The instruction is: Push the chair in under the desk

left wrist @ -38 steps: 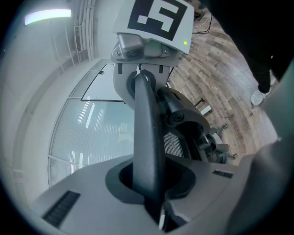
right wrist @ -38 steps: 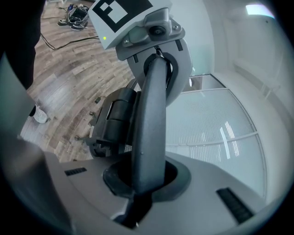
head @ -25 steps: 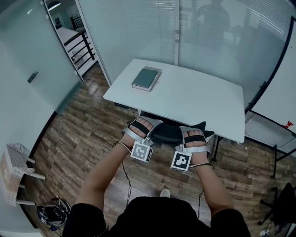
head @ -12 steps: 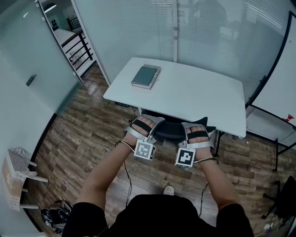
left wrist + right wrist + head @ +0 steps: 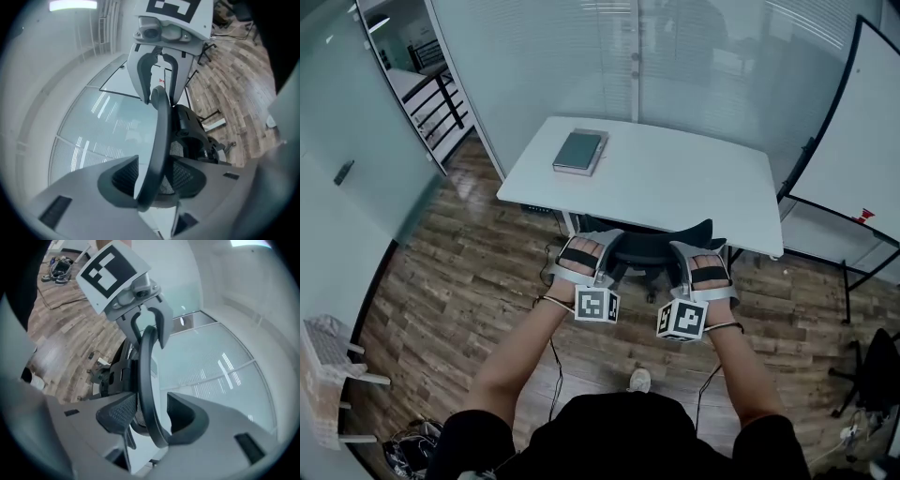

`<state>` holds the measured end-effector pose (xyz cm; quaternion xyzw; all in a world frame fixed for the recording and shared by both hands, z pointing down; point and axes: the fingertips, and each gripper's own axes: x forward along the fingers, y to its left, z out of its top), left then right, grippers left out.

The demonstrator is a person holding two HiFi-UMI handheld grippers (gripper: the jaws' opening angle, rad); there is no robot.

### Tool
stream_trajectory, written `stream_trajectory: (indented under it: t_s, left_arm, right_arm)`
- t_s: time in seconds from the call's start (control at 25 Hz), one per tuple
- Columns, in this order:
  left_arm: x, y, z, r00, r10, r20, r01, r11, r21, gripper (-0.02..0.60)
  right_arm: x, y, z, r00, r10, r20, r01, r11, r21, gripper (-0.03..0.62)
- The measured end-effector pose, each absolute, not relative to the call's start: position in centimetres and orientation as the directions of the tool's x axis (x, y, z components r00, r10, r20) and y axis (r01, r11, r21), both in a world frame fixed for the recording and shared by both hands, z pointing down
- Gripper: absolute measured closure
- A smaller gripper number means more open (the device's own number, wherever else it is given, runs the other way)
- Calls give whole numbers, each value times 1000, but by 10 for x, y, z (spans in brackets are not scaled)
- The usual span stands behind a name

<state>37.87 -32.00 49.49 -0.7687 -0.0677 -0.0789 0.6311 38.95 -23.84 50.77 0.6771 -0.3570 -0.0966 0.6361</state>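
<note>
- Black mesh chair (image 5: 652,248) is seen tucked under the white desk (image 5: 694,187).
- Left gripper (image 5: 152,183) and right gripper (image 5: 150,420) are being opened; the chair's back rim stands between each pair of pads, not pinched.
- Risk: a pad could be snagged on the rim during withdrawal, and the chair dragged back out or swivelled.
- Wood-plank floor (image 5: 459,272) probably rolls easily; glass walls (image 5: 544,66), a whiteboard (image 5: 853,141) and a book (image 5: 577,152) on the desk are noted.

The chair back (image 5: 160,131) sits inside the left tool (image 5: 152,183) (jaws opening)
</note>
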Motion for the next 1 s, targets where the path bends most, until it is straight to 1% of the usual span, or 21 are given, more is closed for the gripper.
stream_trajectory:
  t_s: [0.16,0.24,0.4,0.52,0.64,0.68,0.72,0.8,0.92,1.0]
  left_arm:
    - [347,-327,489,985,4,172,160,-381,-911,410]
    - [326,-335,483,988,-2,153,131,-495,-859,411]
    - [286,-354,465,993,5,117,80,-754,-652,428]
    - [259,-365,446,997,14,73,48,-877,-478,447]
    - [236,-372,431,999,9,36,20,-946,-324,484]
    - [229,-374,427,1000,8,29,16,-959,-284,518]
    - [222,-375,423,1000,12,21,17,-968,-249,542]
    - [208,-376,420,1000,27,15,30,-982,-187,568]
    - [186,-377,429,999,48,21,50,-994,-94,569]
    - [173,-376,438,998,56,27,58,-995,-82,568]
  right_arm:
    - [364,-225,483,725,-631,276,-443,-120,888,391]
    - [348,-221,473,721,-645,254,-493,-219,842,396]
    - [313,-220,453,719,-667,198,-581,-420,697,418]
    - [286,-223,437,721,-678,143,-621,-541,567,436]
    - [263,-218,428,724,-681,105,-658,-637,401,484]
    - [257,-216,426,727,-680,94,-663,-660,353,507]
    - [250,-213,425,732,-676,87,-663,-677,318,532]
    - [238,-207,426,744,-663,84,-656,-701,280,578]
    - [221,-199,431,747,-658,96,-659,-713,240,589]
    - [209,-196,433,751,-653,98,-657,-722,218,591]
